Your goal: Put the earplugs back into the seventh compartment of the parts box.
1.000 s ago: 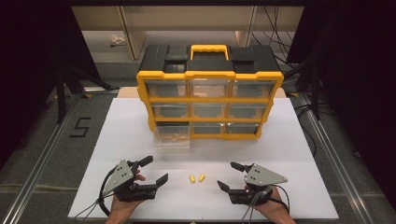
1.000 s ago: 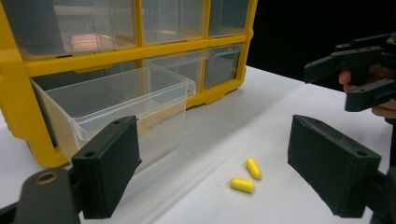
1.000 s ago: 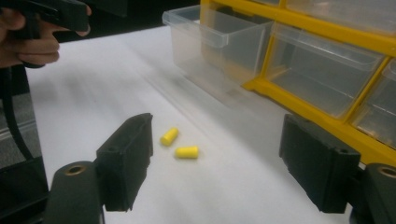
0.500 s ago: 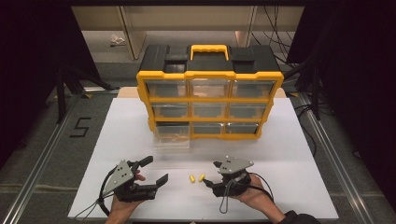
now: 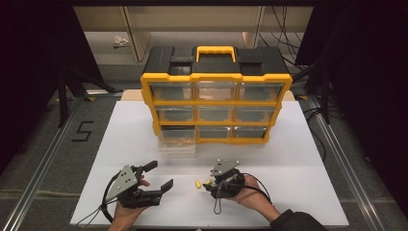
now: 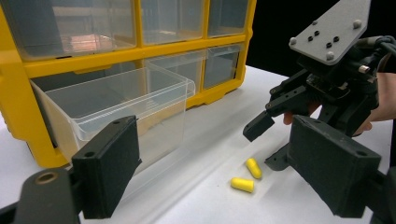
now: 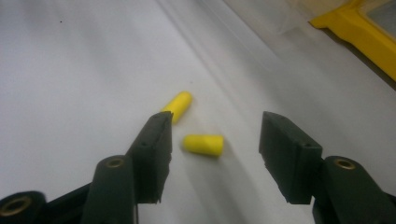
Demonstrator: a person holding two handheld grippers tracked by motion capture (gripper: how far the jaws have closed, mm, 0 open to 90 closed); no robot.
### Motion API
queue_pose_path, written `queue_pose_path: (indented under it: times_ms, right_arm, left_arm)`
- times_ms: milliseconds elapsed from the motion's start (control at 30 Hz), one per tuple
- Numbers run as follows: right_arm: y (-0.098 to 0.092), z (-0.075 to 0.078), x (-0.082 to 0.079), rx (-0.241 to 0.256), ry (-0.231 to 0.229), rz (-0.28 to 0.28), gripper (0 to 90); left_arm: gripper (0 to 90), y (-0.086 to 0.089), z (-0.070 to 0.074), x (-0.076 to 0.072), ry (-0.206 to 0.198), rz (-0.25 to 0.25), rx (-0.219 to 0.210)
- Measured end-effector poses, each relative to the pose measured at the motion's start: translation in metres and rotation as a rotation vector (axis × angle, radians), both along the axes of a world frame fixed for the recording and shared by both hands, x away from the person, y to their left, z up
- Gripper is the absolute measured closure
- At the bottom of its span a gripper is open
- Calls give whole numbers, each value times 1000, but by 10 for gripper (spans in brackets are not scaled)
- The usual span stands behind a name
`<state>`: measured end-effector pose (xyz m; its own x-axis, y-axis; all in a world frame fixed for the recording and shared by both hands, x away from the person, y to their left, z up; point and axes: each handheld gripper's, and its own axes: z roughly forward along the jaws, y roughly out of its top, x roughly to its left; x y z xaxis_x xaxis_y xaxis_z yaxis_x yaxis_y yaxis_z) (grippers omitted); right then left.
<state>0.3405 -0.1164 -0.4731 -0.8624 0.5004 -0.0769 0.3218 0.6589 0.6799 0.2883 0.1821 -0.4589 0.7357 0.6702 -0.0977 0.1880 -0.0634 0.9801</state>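
My right gripper (image 7: 215, 149) is spread wide, jaws either side of one yellow earplug (image 7: 203, 143) lying on the white table (image 5: 298, 159), a second earplug (image 7: 177, 106) just beyond it. My left gripper (image 5: 156, 179) rests gaping to the left, near the pulled-out clear drawer (image 6: 121, 100) of the yellow organizer (image 5: 216, 77).

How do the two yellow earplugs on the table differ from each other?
The near earplug lies between the open jaws of the right gripper; the far earplug lies beyond its left jaw, partly hidden. In the right gripper view the near earplug lies crosswise, the far earplug slants away. Both are yellow, lying flat on the white table, apart.
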Motion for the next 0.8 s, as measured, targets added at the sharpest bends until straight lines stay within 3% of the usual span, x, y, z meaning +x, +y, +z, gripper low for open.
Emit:
queue_pose_path:
  times_ms: [167,433,600,800]
  right_arm:
    - [4,-3,5,-18,-2,10,493]
    - [10,-12,12,-59,56,20,577]
    - [11,-10,12,-65,73,27,677]
    - [9,-5,14,-43,61,29,687]
  left_arm:
    - [166,0,0,0,-2,0,-3]
    - [166,1,0,0,-4,-2,-1]
    - [166,1,0,0,-2,0,-3]
    - [167,1,0,0,-5,0,-2]
